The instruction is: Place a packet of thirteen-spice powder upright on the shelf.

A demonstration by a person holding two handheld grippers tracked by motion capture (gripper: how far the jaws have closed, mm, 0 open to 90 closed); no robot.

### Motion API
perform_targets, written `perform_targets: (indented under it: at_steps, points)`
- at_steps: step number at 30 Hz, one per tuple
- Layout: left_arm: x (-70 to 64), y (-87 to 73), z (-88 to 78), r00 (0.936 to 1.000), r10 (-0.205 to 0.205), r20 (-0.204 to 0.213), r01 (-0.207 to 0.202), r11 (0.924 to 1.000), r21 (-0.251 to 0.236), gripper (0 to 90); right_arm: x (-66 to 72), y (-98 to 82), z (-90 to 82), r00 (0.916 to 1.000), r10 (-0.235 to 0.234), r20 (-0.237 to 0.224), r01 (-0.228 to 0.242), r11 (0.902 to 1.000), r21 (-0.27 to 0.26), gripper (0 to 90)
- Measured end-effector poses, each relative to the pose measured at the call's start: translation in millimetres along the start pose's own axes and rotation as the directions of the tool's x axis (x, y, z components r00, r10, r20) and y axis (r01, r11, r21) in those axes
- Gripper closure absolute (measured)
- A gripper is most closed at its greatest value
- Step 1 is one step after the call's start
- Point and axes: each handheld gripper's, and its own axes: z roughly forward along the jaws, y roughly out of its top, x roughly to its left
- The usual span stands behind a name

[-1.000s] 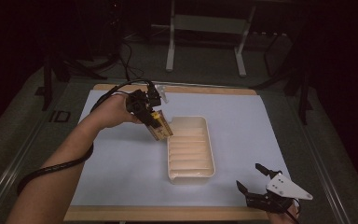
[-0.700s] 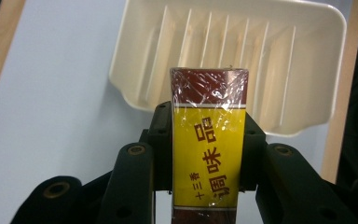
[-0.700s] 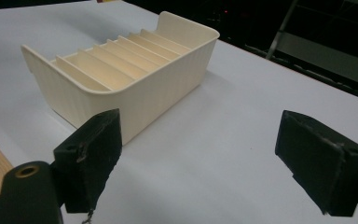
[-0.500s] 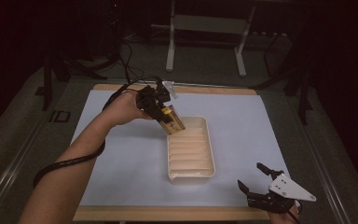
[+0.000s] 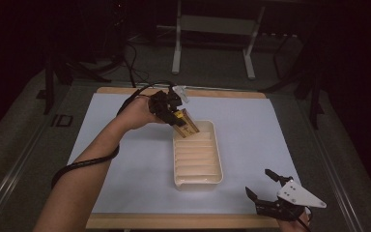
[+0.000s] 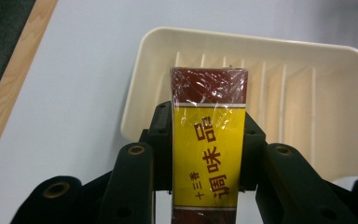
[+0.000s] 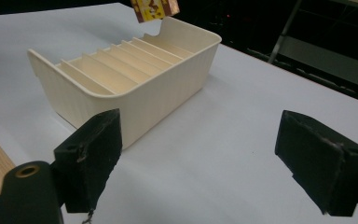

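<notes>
Seasoning box (image 6: 209,140) clamped endwise in left hand-held gripper (image 5: 174,112), long axis tilted down toward far slots of ribbed tray (image 5: 196,179) just below. Right hand-held gripper (image 5: 270,191) wide open, empty, near worktop (image 5: 125,159) edge, well apart.

Packet (image 5: 187,125) above tray's (image 5: 216,179) far end

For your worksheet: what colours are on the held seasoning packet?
Yellow with dark red ends, seasoning packet; left gripper view.

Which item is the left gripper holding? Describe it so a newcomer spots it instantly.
On the pale sheet sits a cream slotted tray. Over its far end, the left gripper clamps a small box. It is film-wrapped, yellow with dark red ends and red Chinese lettering.
</notes>
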Motion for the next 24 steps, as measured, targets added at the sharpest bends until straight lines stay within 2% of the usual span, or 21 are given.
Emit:
perform_targets:
  at_steps: [7,11,16,24]
  points:
    - [7.7,-2.8,15.0,1.0000,0.001,0.009,-0.001,1.0000,0.005,67.4,0.4,0.0,0.1,1.0000,-0.002,-0.004,0.002,1.0000,0.002,14.7]
    - [11.9,-6.8,19.4,1.0000,0.000,0.010,0.000,0.9999,-0.011,67.3,0.1,-0.3,0.1,1.0000,-0.002,-0.006,0.002,1.0000,0.003,14.7]
    - [16.3,-8.9,23.6,0.9999,-0.004,0.015,0.004,1.0000,-0.003,67.4,0.1,-0.5,0.4,1.0000,-0.001,-0.006,0.001,1.0000,0.004,14.8]
    - [17.0,-9.7,27.1,0.9997,0.004,0.023,-0.004,1.0000,-0.009,67.3,-0.3,-0.6,0.5,1.0000,-0.002,-0.007,0.002,1.0000,0.004,14.9]
